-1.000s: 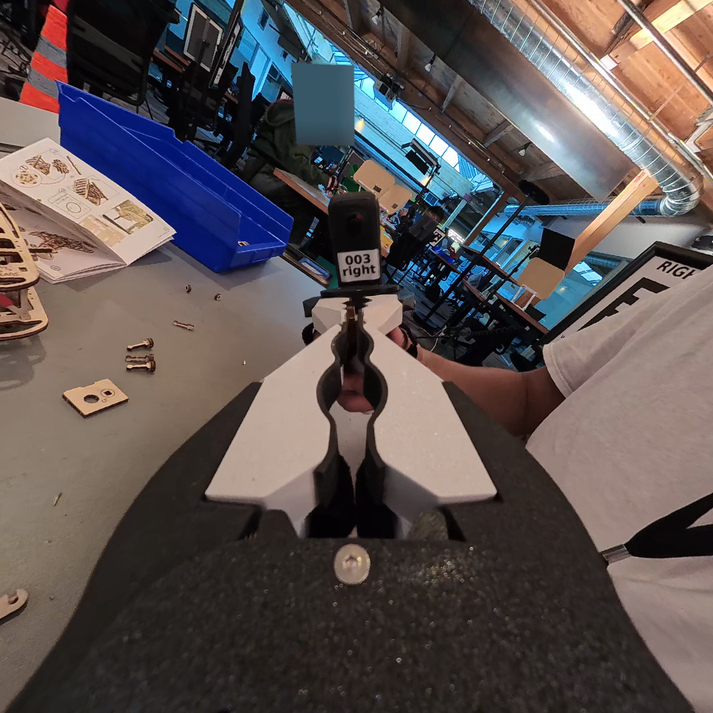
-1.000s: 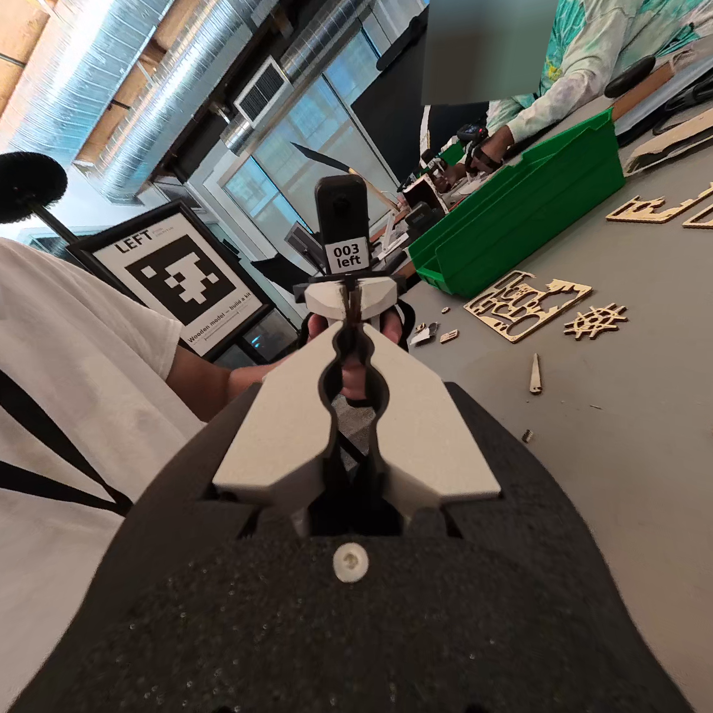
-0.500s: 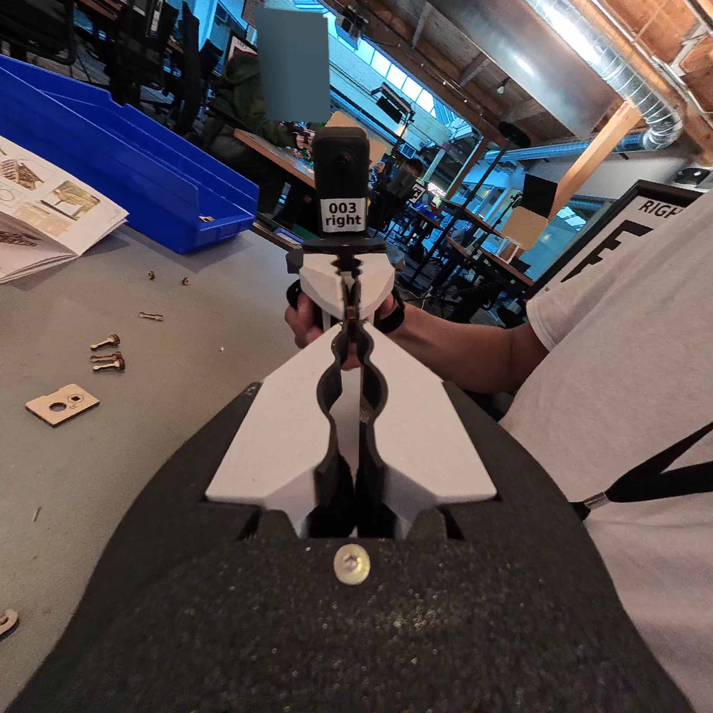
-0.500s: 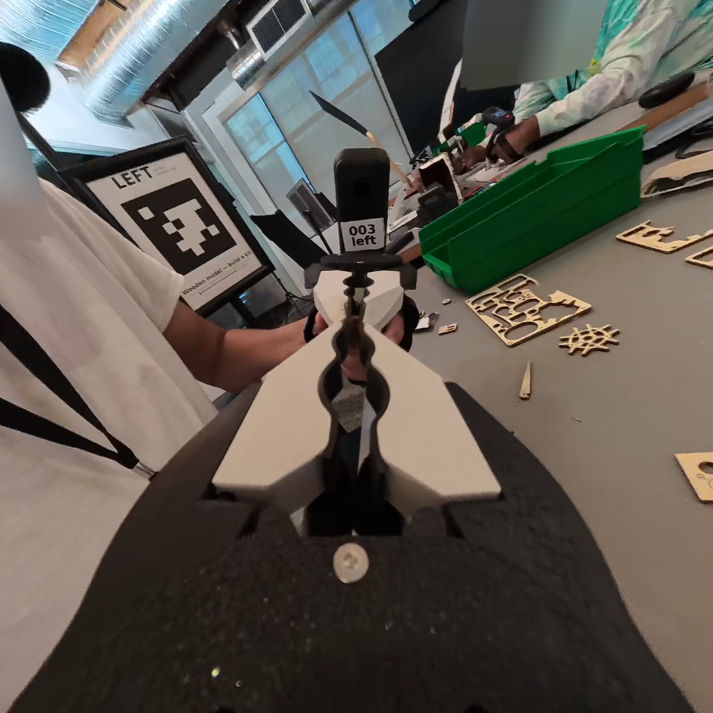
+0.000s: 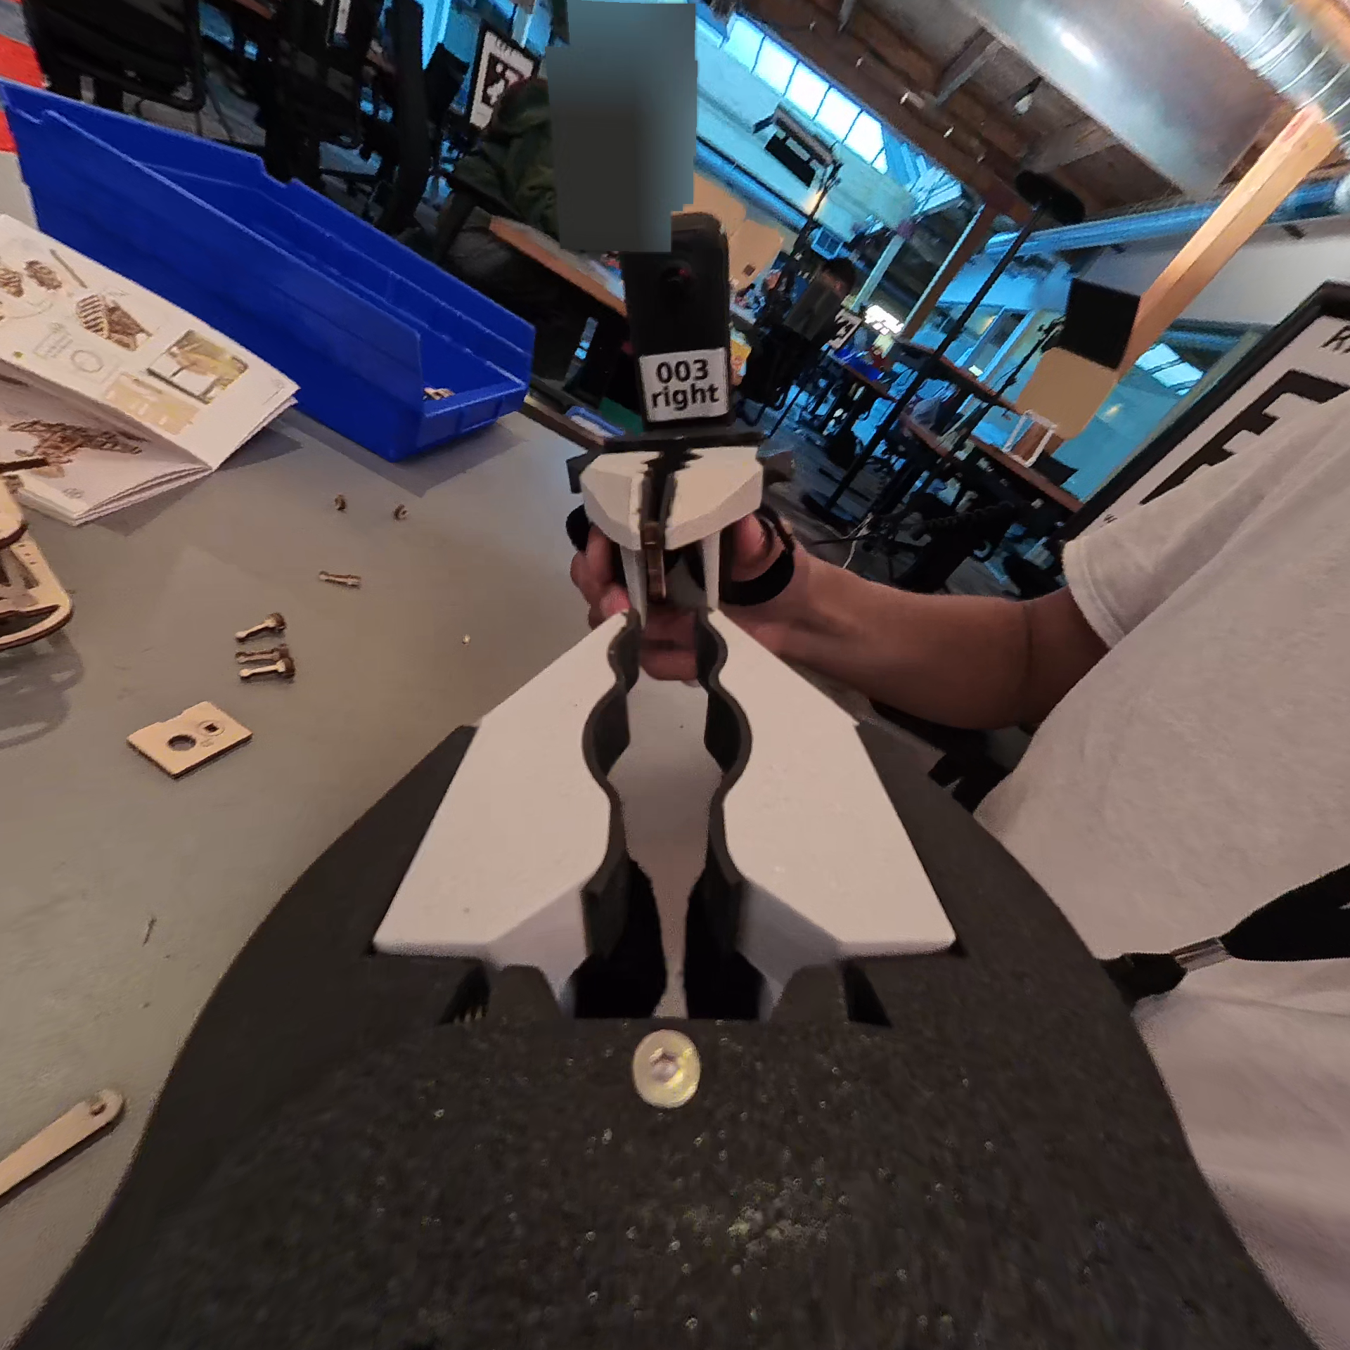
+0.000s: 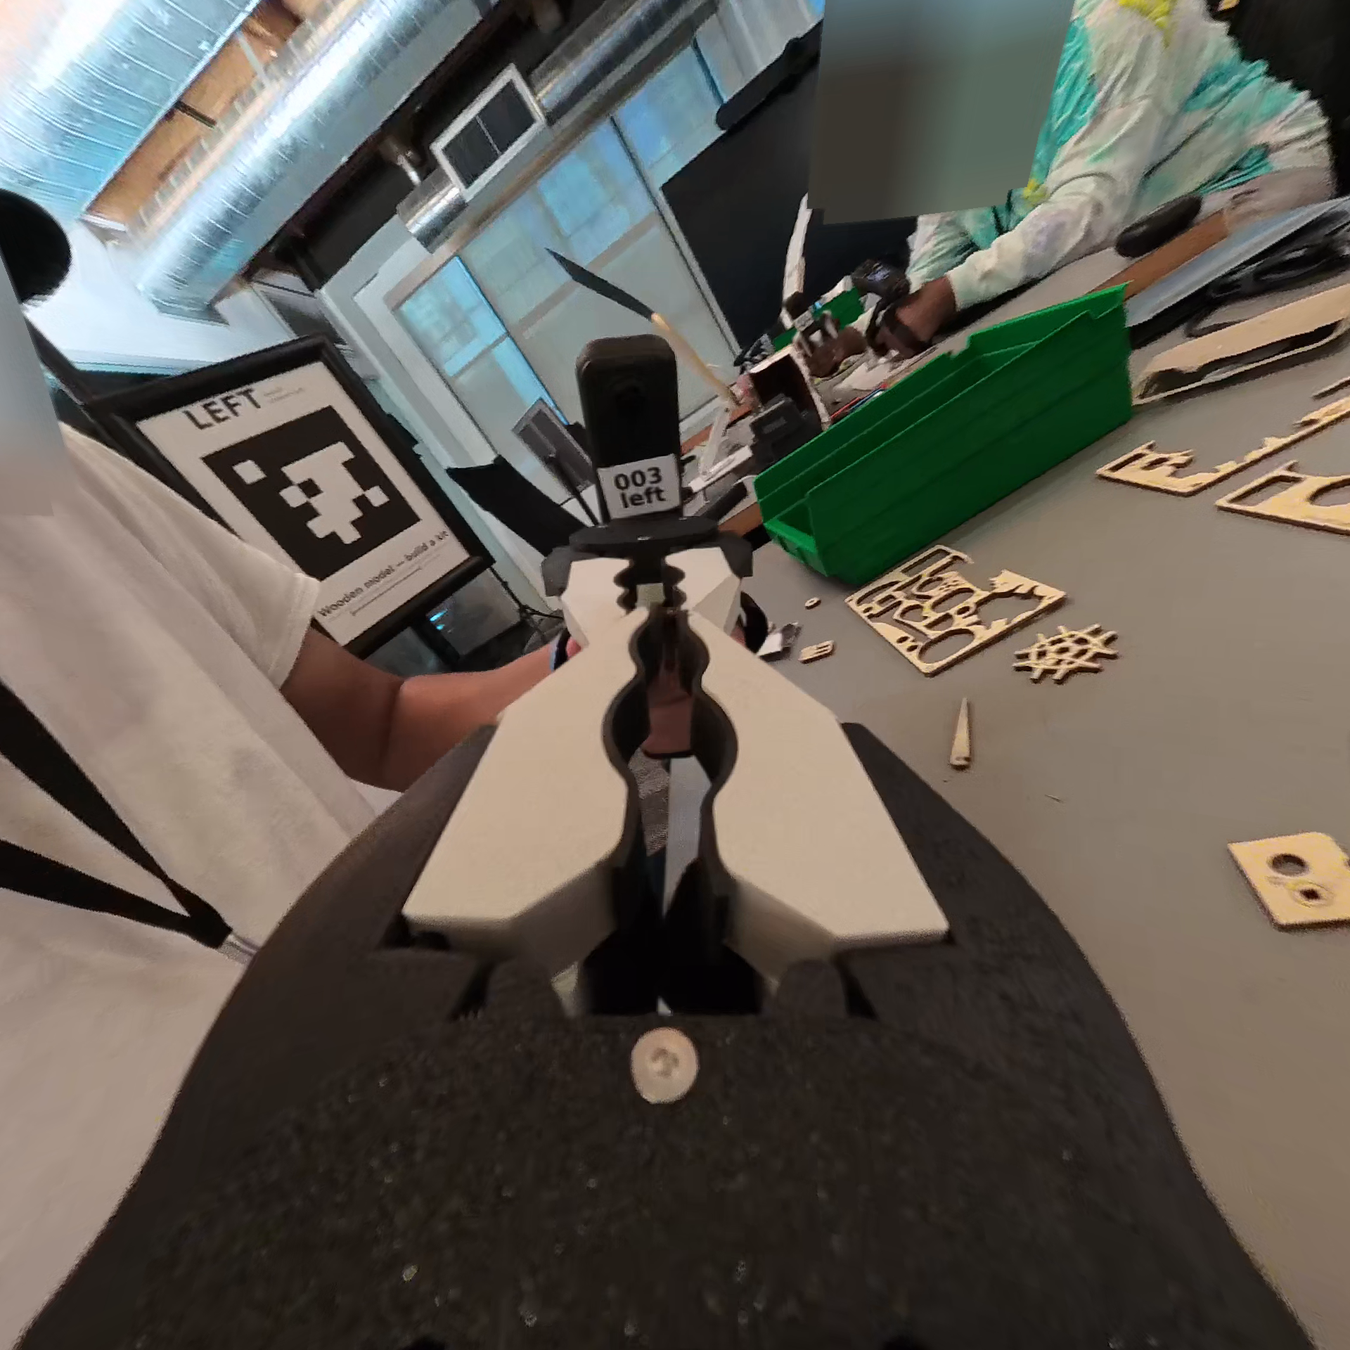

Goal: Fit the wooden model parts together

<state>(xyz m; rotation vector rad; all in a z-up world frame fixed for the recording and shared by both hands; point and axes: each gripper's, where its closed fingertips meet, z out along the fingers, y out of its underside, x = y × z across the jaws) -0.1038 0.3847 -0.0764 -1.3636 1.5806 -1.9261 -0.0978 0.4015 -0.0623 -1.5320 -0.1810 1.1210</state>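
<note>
My two grippers face each other tip to tip above the grey table [image 5: 380, 730]. My left gripper [image 5: 666, 628] is open, with a clear gap between its white fingers and nothing in it. My right gripper [image 5: 652, 533] is shut on a thin brown wooden part [image 5: 652, 566], seen edge-on and sticking out toward the left gripper's tips. In the right wrist view my right gripper [image 6: 663, 621] has its tips almost together, and the left gripper [image 6: 650, 584] stands just beyond them. The part is barely visible there.
On the left side lie a blue bin [image 5: 292, 292], an instruction booklet [image 5: 131, 380], small wooden pins [image 5: 263, 650], a holed plate [image 5: 190, 738] and a strip [image 5: 58, 1139]. On the right side are a green bin [image 6: 950, 467], a cut-out sheet [image 6: 950, 614], a wheel piece [image 6: 1066, 650] and a pointed stick [image 6: 962, 734]. The grippers are tip to tip, or close to it. Left tips and right tips are each some 25 cm from the wheel piece [image 6: 1066, 650].
My left gripper has opened and let go; its fingers were pressed together before. The two grippers have drawn slightly apart, and the wooden part stays in the right gripper.
</note>
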